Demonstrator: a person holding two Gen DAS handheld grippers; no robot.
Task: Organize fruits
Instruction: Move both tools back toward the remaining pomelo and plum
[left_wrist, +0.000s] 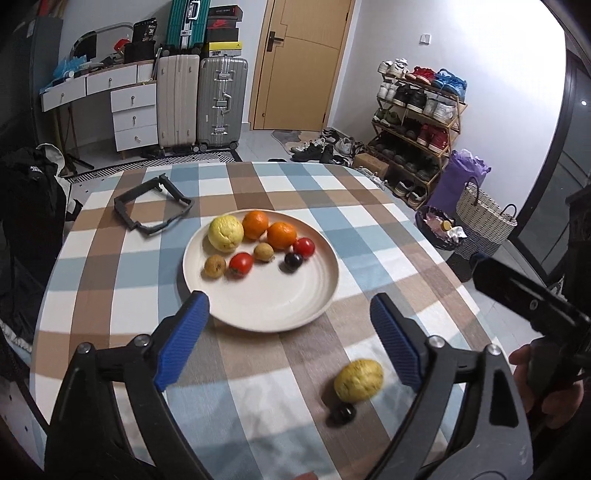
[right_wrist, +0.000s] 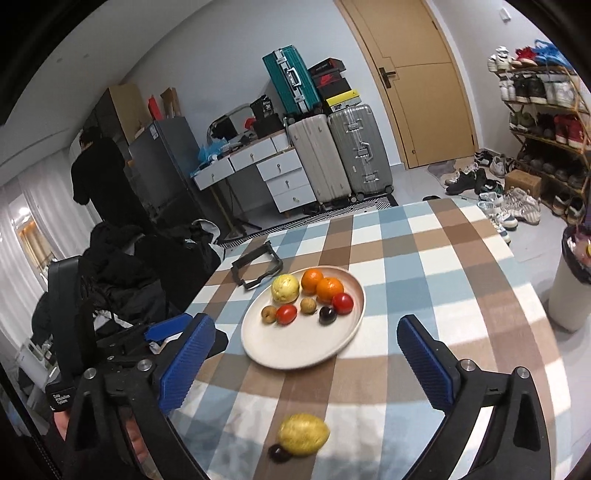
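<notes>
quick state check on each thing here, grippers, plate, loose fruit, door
left hand-held gripper: open, nothing between its fingers
right hand-held gripper: open, nothing held
plate: on the table, holding eight fruits
yellow fruit: loose on the tablecloth, off the plate
dark small fruit: loose, beside the yellow fruit
door: shut

A: Left wrist view is taken from behind the left gripper (left_wrist: 290, 321), pitched down across the checked table (left_wrist: 369, 229), plate (left_wrist: 295, 306) close ahead at centre. Door (left_wrist: 299, 62) is faced on the far wall.

B: Right wrist view is taken from behind the right gripper (right_wrist: 306, 347), also angled down, same plate (right_wrist: 303, 350) seen slightly farther off, far wall faced more from the right.

A: Overlap?

B: Plate, table, suitcases (right_wrist: 354, 151), door, shoe rack (right_wrist: 546, 140) are shared. The other gripper is caught at each view's edge.
</notes>
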